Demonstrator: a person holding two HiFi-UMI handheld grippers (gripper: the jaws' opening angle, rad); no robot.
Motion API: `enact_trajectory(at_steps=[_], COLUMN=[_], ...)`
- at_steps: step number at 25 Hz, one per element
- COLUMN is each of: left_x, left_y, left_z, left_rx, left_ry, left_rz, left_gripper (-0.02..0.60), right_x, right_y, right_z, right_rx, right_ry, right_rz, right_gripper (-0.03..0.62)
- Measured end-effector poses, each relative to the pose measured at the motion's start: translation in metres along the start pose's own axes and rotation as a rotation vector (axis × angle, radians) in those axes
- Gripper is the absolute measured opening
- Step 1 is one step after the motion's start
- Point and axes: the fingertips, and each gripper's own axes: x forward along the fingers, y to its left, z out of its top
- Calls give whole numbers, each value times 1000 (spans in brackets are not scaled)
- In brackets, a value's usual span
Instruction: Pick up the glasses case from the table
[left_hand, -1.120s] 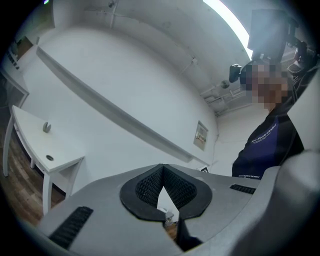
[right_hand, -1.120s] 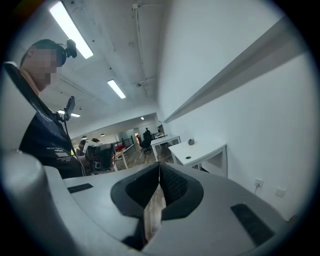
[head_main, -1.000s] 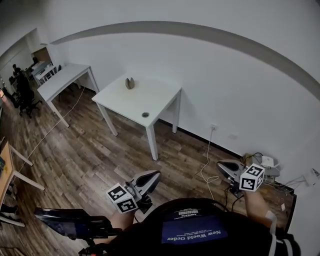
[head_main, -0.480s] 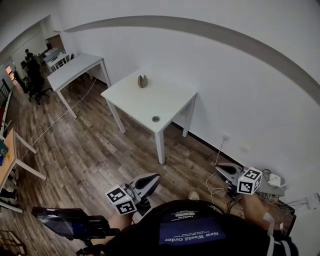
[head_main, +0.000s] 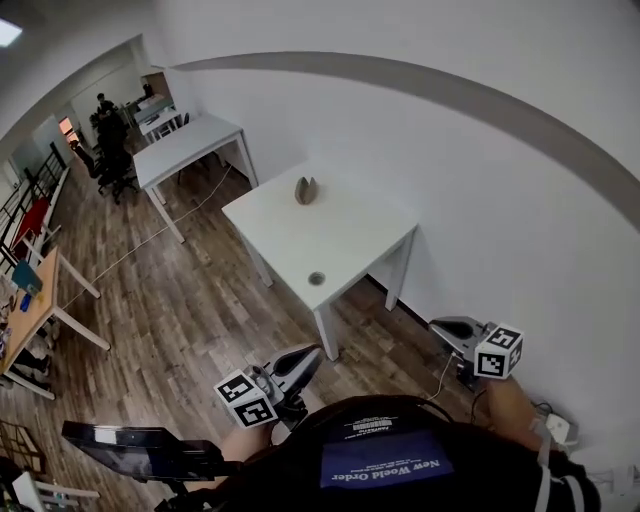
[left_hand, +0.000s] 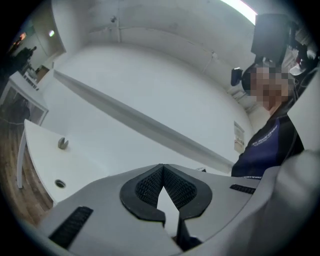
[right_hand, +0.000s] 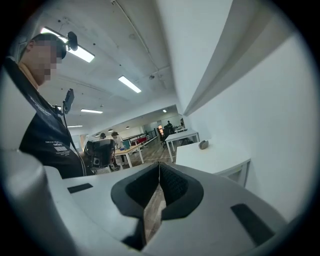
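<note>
**Case far across the counter — both tools shut and empty**

The glasses case (head_main: 306, 190) sits on the white counter (head_main: 345, 235) by the wall, close to that counter's far edge and well apart from both tools. A small round fitting (head_main: 317, 278) near the counter's nearest corner lies between the person and the case.

The left tool (head_main: 312, 352) has its jaws pressed together at the tips with nothing between them. The right tool (head_main: 437, 326) is the same, tips meeting and nothing held. Both are held out in front of the person's body, over the wooden floor (head_main: 190, 310) and short of the counter.

In the head view the case lies almost straight ahead of the left tool, whereas the right tool is off to the side, nearer the wall. So the left looks the better lined up, though neither is within reach yet. The case is too small at this range to read its long axis — it seems to stand rather than lie flat, but I cannot be sure. Whichever tool goes in will need to open first and cross most of the counter top.
</note>
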Motion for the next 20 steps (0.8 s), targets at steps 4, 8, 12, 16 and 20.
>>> enact_trajectory(at_steps=[4,8,12,16,20], left_x=[54,87,114,135,143], left_y=[11,54,99,147,251], left_z=[-5,-6,-2,4,45], left_rx=[-13,-16,-21,-43,-43], left_ry=[-5,14,10,9,20], left_rz=[18,48,50,2,-52], left_gripper=[3,2,3,2,3], right_x=[3,25,43,70,160], right_y=[-49,-99,-141,-175,-213], right_z=[3,6,0,5,47], right_rx=[-7,7,26,44,22], right_ry=[14,13,32,38,32], right_rz=[55,75,64,13,-35], right_gripper=[3,3,3,2,2])
